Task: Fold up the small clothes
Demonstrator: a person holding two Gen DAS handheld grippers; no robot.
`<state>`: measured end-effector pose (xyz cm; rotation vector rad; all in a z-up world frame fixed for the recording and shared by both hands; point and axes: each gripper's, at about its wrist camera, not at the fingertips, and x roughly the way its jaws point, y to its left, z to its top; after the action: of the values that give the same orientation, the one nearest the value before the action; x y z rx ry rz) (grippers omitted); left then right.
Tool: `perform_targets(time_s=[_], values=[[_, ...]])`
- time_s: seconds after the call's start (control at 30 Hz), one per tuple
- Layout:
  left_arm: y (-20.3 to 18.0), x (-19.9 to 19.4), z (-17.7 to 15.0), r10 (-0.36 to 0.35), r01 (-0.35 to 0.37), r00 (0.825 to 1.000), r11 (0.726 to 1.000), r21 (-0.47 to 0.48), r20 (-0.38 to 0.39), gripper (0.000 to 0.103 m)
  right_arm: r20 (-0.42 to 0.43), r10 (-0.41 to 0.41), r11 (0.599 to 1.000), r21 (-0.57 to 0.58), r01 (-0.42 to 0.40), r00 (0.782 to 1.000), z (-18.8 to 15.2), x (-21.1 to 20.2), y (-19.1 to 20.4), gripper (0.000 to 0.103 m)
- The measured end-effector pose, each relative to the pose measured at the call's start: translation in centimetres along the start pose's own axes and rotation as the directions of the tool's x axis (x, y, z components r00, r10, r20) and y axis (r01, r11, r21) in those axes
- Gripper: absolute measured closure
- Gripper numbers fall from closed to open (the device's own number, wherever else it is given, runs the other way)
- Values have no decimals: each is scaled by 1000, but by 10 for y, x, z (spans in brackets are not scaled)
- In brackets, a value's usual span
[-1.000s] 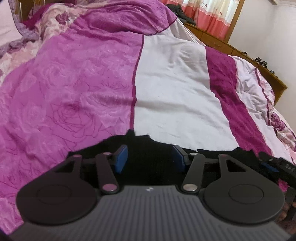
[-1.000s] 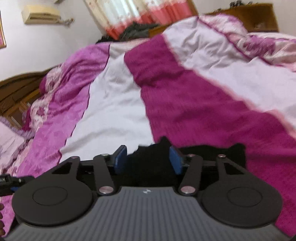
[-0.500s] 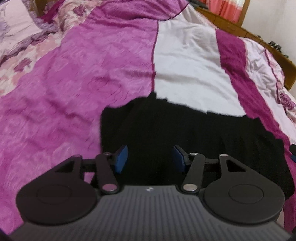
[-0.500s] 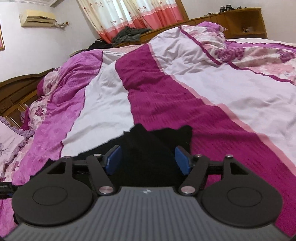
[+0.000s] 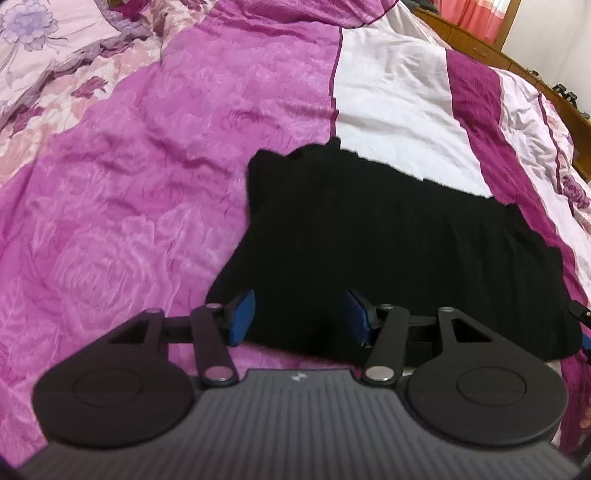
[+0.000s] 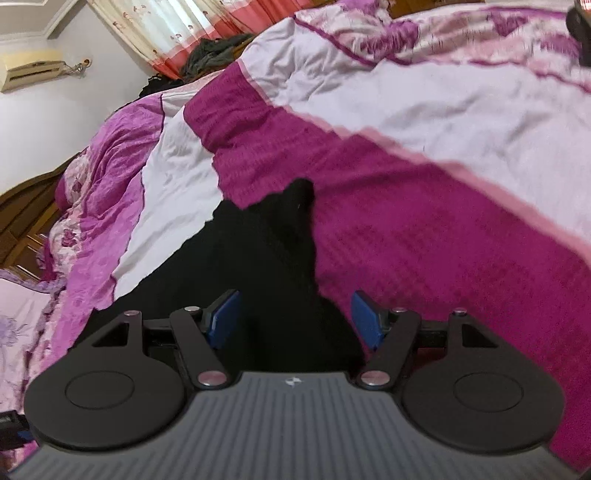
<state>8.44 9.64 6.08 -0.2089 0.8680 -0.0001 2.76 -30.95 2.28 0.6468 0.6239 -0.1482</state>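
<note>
Bedroom setting; quilted bedspread (image 5: pixel 122 192) in pink, white and magenta stripes covers the whole work surface. Floral pillow (image 5: pixel 33 40) at far left, beyond the pink stripe. Black garment (image 5: pixel 388 251) laid flat across the white and magenta stripes, near edge just ahead of both tools. Left gripper (image 5: pixel 298 314) wide apart, blue pads (image 5: pixel 242 314) empty, poised over the garment's left near corner, contact not discernible. Right gripper (image 6: pixel 295 317) likewise spread wide, holding nothing, over the garment's right end. Wooden furniture (image 5: pixel 484 44) and curtains (image 6: pixel 162 33) behind the bed; air conditioner (image 6: pixel 31 68) on the wall; dark clothes (image 6: pixel 216 51) heaped at the far edge. Nothing obstructs either tool.
</note>
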Motion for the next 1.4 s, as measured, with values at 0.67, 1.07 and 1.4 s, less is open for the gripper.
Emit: perform_targets(time_s=[0.67, 1.07, 1.4], values=[[8, 11, -19, 4, -4, 998, 1000, -8, -55, 47, -82, 173, 979, 126, -162, 982, 3, 41, 8, 26], [9, 17, -20, 7, -8, 998, 1000, -4, -61, 47, -52, 172, 972, 172, -161, 984, 3, 52, 10, 30], [11, 19, -21, 1, -2, 998, 1000, -3, -63, 47, -10, 164, 956, 250, -156, 986, -10, 55, -2, 73]])
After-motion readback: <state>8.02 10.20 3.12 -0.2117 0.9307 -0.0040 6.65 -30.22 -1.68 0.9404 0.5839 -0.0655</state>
